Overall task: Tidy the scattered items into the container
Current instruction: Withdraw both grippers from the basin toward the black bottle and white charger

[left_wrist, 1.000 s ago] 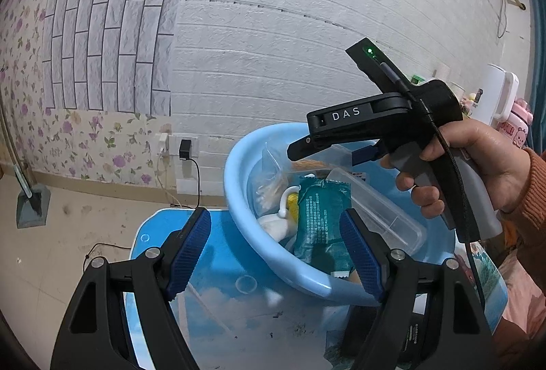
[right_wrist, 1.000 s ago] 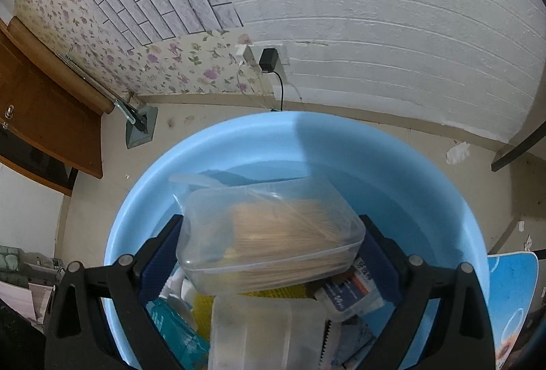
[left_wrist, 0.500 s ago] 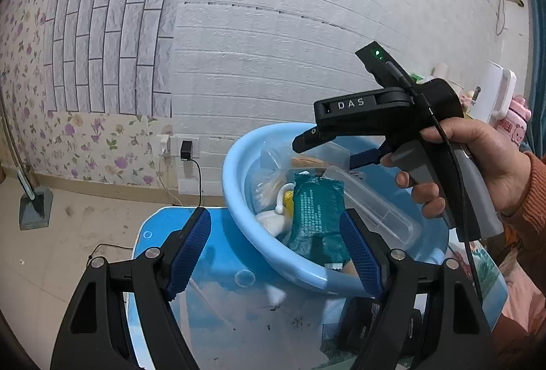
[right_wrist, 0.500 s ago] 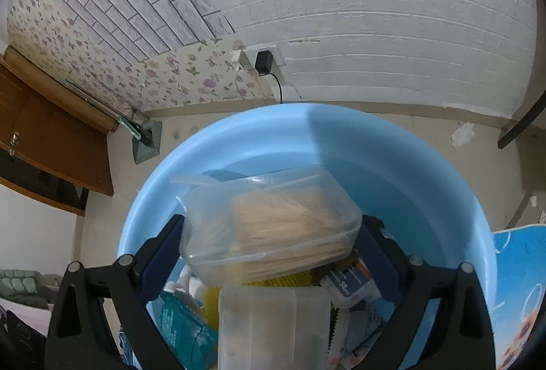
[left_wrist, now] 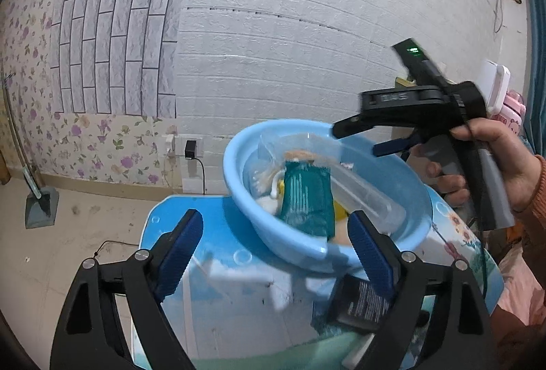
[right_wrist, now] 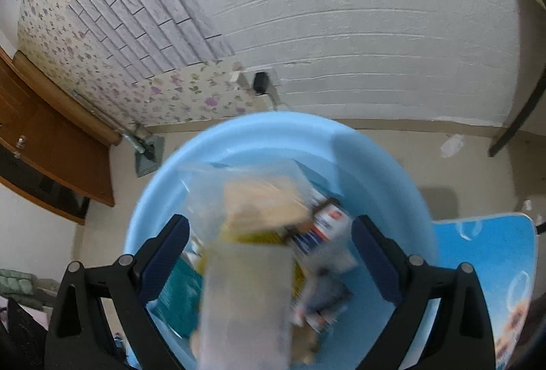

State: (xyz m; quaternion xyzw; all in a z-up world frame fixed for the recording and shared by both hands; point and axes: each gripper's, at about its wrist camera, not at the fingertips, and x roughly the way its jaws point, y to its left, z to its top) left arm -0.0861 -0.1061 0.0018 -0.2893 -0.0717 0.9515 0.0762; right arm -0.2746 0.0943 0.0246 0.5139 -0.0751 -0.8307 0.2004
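Observation:
A light blue basin stands on the blue printed table. It holds a teal packet, a clear box of wooden sticks, another clear box and a blue-white packet. My left gripper hovers in front of the basin; its jaws are opening and nothing is between them. My right gripper hangs above the basin, open, its pads clear of the stick box. The left wrist view shows the right gripper over the basin's far rim. A black packet lies on the table by the basin.
A hand holds the right gripper's handle. A pink bottle stands at the far right. A wall socket with a charger and a broom base on the floor lie beyond the table. A wooden door is at left.
The right gripper rose away from the basin, leaving the stick box that sat between its pads lying inside. The left jaws spread wider and drew back, so the black packet came into view.

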